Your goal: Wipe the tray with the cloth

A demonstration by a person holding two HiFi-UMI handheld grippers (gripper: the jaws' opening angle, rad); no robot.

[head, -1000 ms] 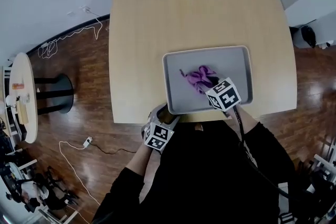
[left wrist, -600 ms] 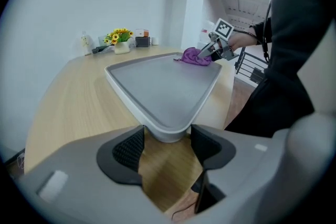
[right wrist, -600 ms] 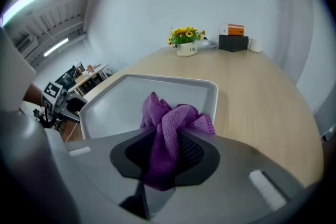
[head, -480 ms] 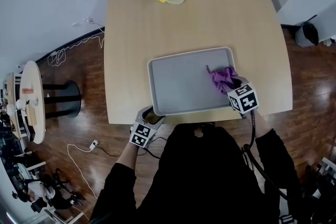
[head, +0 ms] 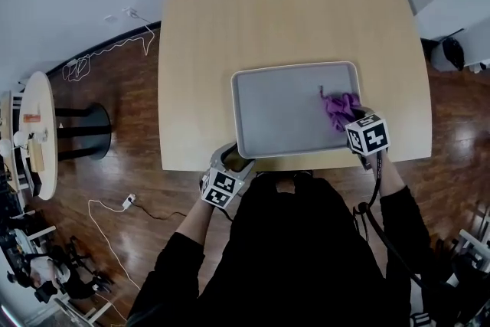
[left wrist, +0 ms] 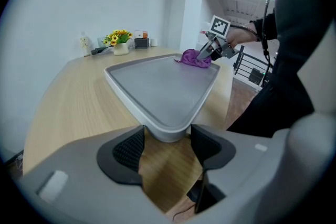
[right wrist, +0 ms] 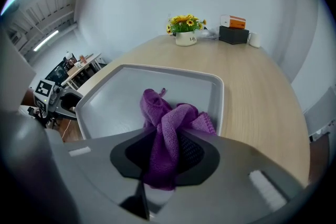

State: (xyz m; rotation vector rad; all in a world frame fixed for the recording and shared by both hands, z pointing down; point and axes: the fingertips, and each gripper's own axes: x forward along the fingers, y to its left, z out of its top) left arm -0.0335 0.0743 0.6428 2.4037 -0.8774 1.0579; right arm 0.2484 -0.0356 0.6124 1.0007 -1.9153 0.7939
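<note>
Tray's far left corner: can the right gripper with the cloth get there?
Probably yes: the tray is bare between there and the cloth, and the left gripper only clamps the near corner.

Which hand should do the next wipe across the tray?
Right. The right gripper clamps the purple cloth on the tray's right side; the left gripper only grips the tray's near corner, steadying it.

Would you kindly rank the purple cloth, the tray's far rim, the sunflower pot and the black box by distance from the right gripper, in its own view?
1. Purple cloth, clamped in the right gripper.
2. Tray's far rim, just ahead.
3. Sunflower pot, far back left, and black box, far back right: too close to call.
</note>
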